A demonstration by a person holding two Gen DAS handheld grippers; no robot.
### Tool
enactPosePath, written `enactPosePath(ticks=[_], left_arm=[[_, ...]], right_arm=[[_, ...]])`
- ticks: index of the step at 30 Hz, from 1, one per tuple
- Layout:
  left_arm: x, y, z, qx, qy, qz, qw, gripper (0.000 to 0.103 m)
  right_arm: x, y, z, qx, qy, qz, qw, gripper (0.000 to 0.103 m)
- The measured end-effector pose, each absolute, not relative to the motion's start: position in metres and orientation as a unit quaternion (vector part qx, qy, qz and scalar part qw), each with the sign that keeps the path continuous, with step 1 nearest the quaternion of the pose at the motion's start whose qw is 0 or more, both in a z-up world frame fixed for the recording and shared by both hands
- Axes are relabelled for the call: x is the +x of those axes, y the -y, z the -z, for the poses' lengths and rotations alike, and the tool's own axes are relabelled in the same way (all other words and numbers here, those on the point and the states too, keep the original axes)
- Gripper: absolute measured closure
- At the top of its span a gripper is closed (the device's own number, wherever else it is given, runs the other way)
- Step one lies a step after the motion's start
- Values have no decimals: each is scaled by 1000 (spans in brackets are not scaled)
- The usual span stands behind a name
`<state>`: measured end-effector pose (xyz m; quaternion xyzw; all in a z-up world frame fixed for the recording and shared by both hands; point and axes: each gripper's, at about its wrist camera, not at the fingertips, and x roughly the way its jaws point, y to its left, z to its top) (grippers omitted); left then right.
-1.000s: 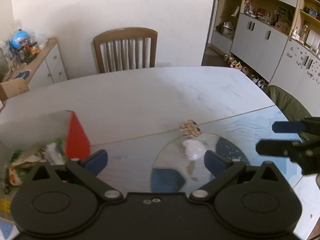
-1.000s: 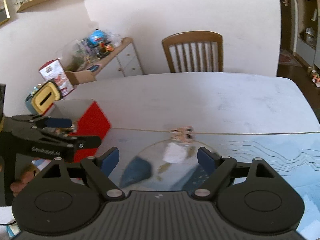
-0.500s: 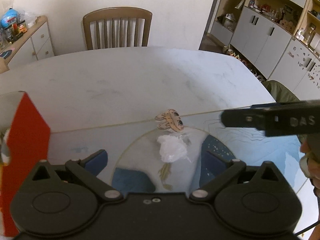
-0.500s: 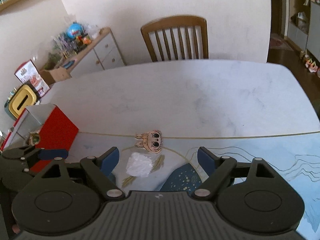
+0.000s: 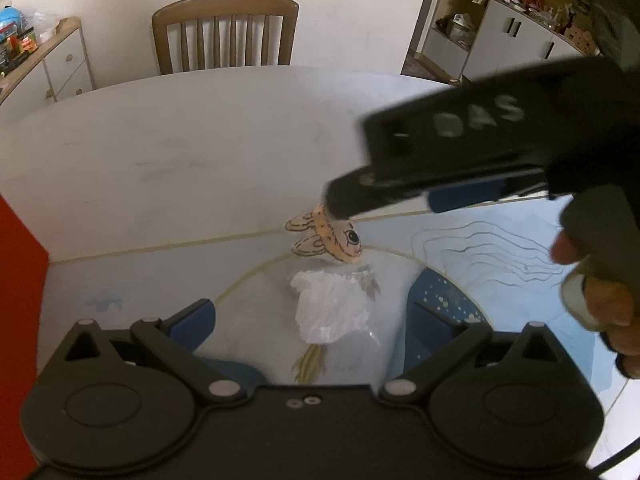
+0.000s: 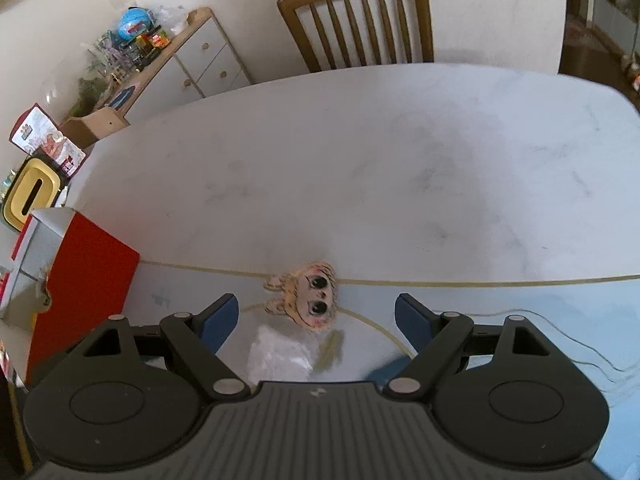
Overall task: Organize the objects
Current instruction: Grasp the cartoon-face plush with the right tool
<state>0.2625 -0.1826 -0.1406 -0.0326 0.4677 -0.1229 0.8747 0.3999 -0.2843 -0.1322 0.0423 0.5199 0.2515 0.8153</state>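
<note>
A crumpled white wrapper [image 5: 330, 308] lies on the pale blue mat, between the fingers of my left gripper [image 5: 310, 322]. That gripper is open and touches nothing. Just beyond the wrapper lies a small peach cartoon figure [image 5: 334, 238] with big eyes. My right gripper [image 5: 352, 168] reaches in from the right, and its tip hangs over the figure. In the right wrist view the figure [image 6: 310, 300] lies flat between the wide-open fingers of the right gripper [image 6: 316, 320], untouched. The wrapper [image 6: 280, 356] shows low down there, partly hidden by the gripper body.
A red and white box [image 6: 86, 280] with several items inside stands at the left of the white table [image 6: 380, 160]. A wooden chair [image 6: 360, 16] stands behind the table. A cluttered sideboard [image 6: 172, 60] runs along the left wall. A hand [image 5: 596, 284] holds the right gripper.
Both grippers have come down and forward toward the figure and the wrapper. The right gripper has swung in from the right edge of the left wrist view to above the figure.
</note>
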Motion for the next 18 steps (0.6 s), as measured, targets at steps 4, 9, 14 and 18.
enactPosePath(ticks=[4,9,14,18], left_arm=[[265,189,145,-21,-455,130,881,1],[269,194,153,-11,-450,129,883,1],[273,198,164,-11,-456,137,879,8],[274,201,170,-5,-459,140,877,18]], right_arm=[[411,272,141,39,-529,-261,807,17],[422,261,153,39,-543,-261,797,17],[425,253,158,32,-550,-263,792,19],[425,250,162,36,-556,-260,788,26]])
